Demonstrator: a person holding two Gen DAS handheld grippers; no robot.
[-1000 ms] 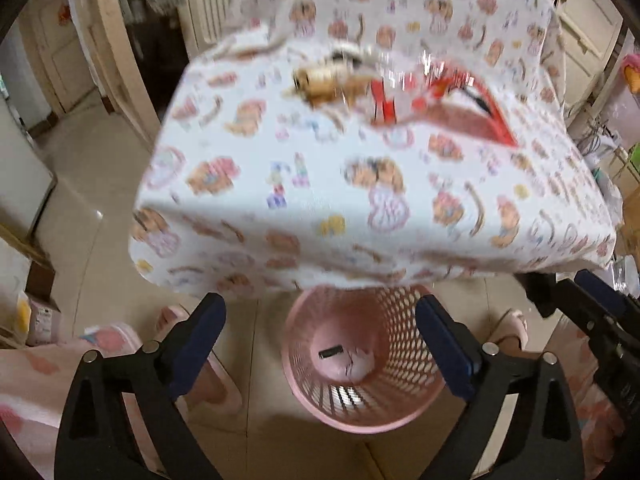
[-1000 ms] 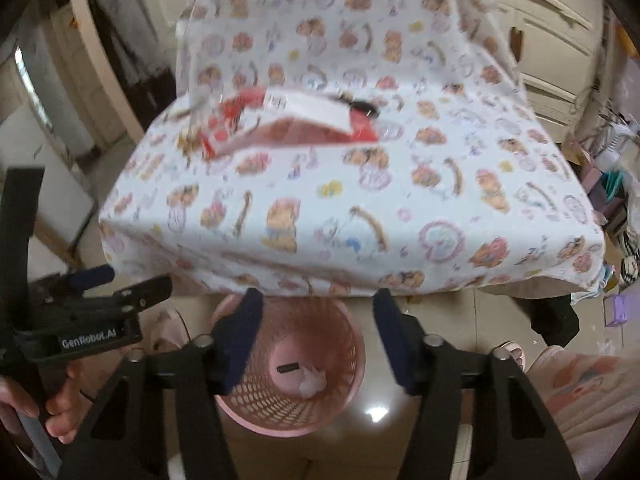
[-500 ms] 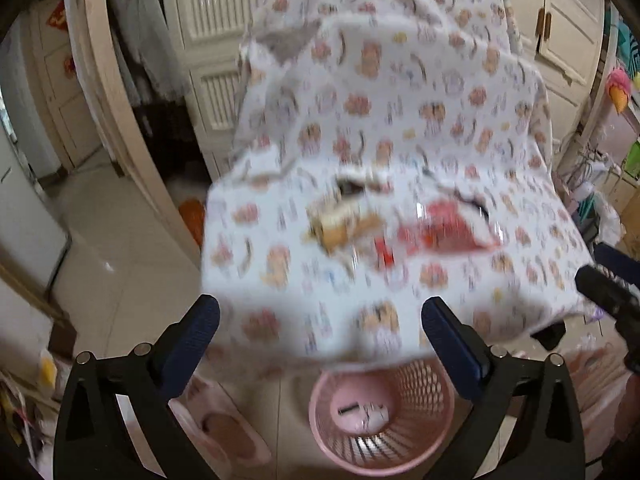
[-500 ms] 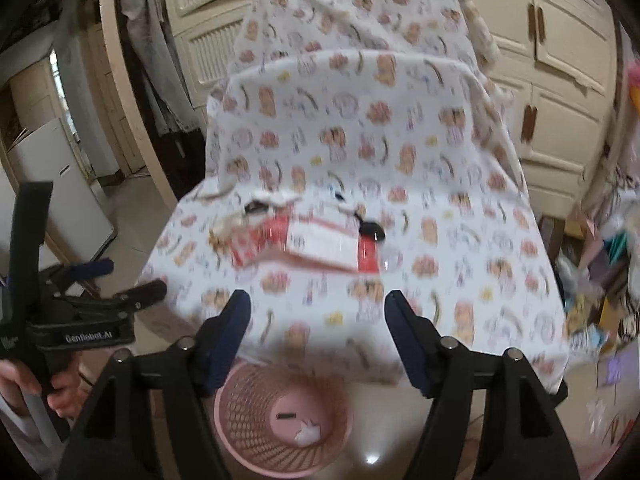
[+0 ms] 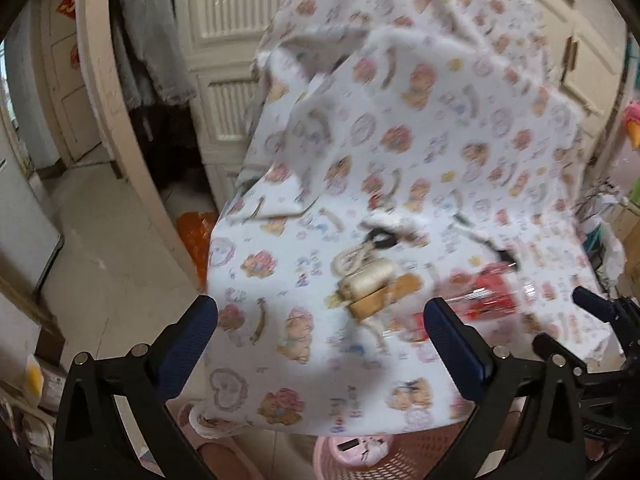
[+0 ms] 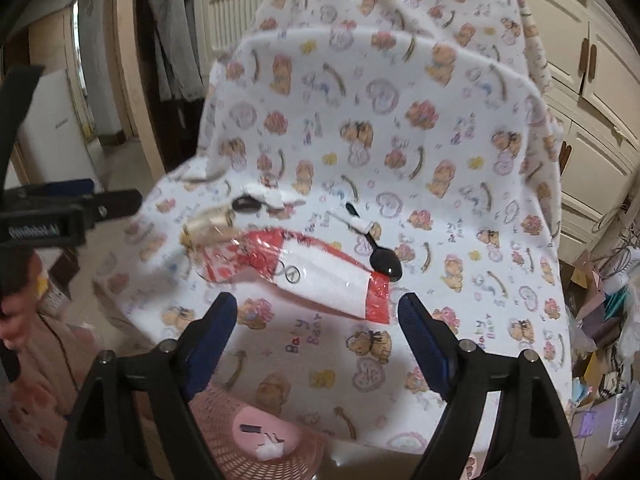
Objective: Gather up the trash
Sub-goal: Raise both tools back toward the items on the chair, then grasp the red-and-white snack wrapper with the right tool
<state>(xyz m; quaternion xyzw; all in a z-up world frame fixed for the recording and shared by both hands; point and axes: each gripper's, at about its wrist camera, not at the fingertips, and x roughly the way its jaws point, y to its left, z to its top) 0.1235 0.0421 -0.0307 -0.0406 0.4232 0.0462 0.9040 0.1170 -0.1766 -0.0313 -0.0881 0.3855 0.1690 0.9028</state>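
Red-and-white wrapper lies on printed cloth, just beyond right gripper, jaws spread, empty; left gripper likewise agape, level, pink basket below near edge

The pink basket below the left gripper is half hidden by the cloth and cut off at the bottom edge, and the things ahead on the cloth look blurry.

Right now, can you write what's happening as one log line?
left tongs: open, empty | right tongs: open, near red wrapper | pink basket: holds scraps, below table edge
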